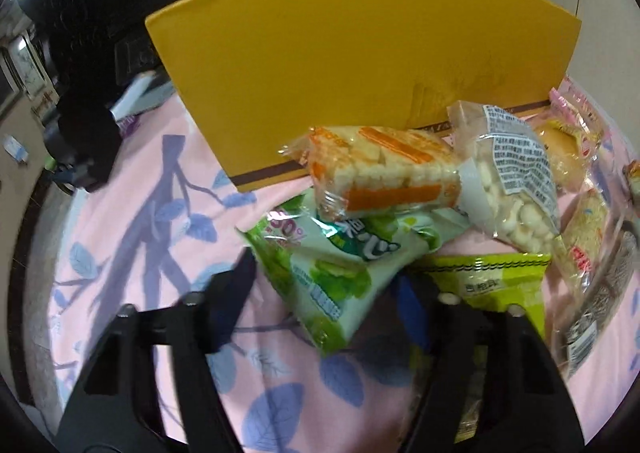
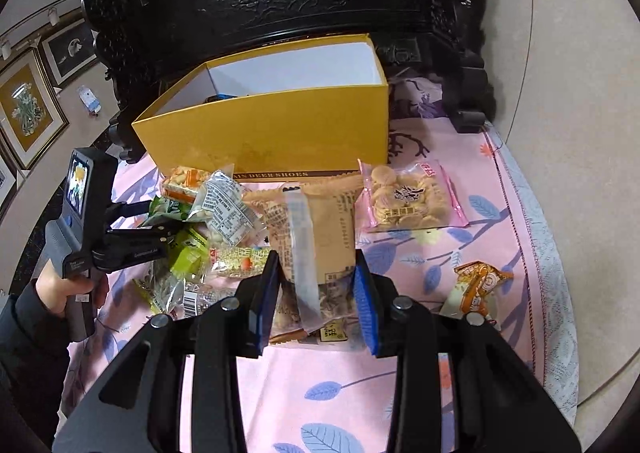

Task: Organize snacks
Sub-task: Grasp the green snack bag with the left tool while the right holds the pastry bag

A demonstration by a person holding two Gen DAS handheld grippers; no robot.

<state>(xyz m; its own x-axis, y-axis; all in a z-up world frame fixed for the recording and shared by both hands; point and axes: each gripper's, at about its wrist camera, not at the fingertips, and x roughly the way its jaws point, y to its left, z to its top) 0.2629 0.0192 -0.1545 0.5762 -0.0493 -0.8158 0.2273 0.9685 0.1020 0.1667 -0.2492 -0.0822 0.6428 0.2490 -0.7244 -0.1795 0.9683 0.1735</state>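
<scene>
The right gripper, pads pinching the tan snack bag, should lift it clear over the yellow box rim.

- The box is yellow outside and white inside, with a brown stripe along the bottom.
- The cloth on the surface is pink, with blue leaves and purple branches.
- One snack pack is green and white.
- The cracker pack is clear with orange stripes.
- The big bag is tan.
- The cookie bag has pink edges.
- The right tool is black with blue pads.
</scene>
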